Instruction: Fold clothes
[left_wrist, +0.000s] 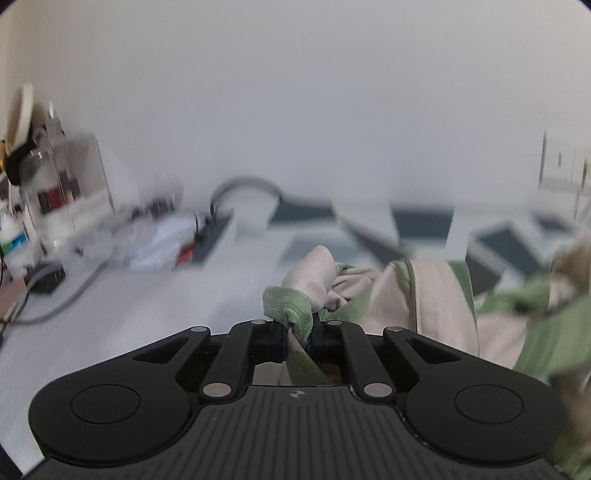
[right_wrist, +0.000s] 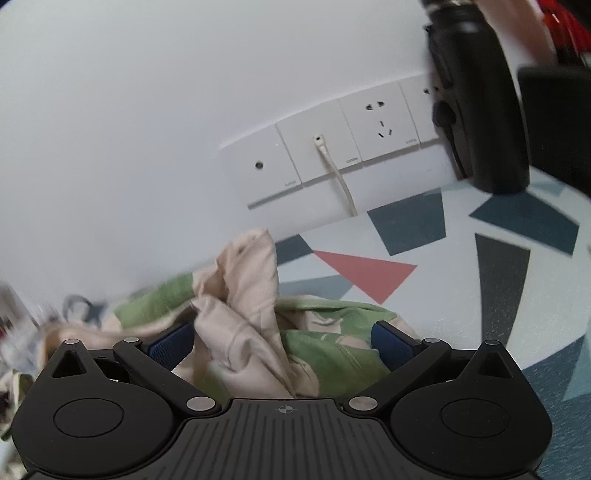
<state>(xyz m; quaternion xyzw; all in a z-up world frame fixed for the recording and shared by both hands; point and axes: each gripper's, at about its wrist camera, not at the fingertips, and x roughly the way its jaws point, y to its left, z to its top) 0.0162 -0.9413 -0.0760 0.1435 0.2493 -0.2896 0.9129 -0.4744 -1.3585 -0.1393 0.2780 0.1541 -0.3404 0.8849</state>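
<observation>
Judging by the thin pinch the left gripper (left_wrist: 297, 338) has on one green edge of the garment (right_wrist: 258, 325), bunched on the patterned table (right_wrist: 461, 295), it may slip out while the right gripper (right_wrist: 282, 343) stands wide around a fold.

Ahead and left of your left gripper (left_wrist: 297, 338), the shelf clutter (left_wrist: 59, 192) smears into blur, so you can't identify its items. The garment (left_wrist: 436, 295) runs past the frame's right edge. Beyond your right gripper (right_wrist: 282, 341), the black device (right_wrist: 476, 103) is cut off at the top
</observation>
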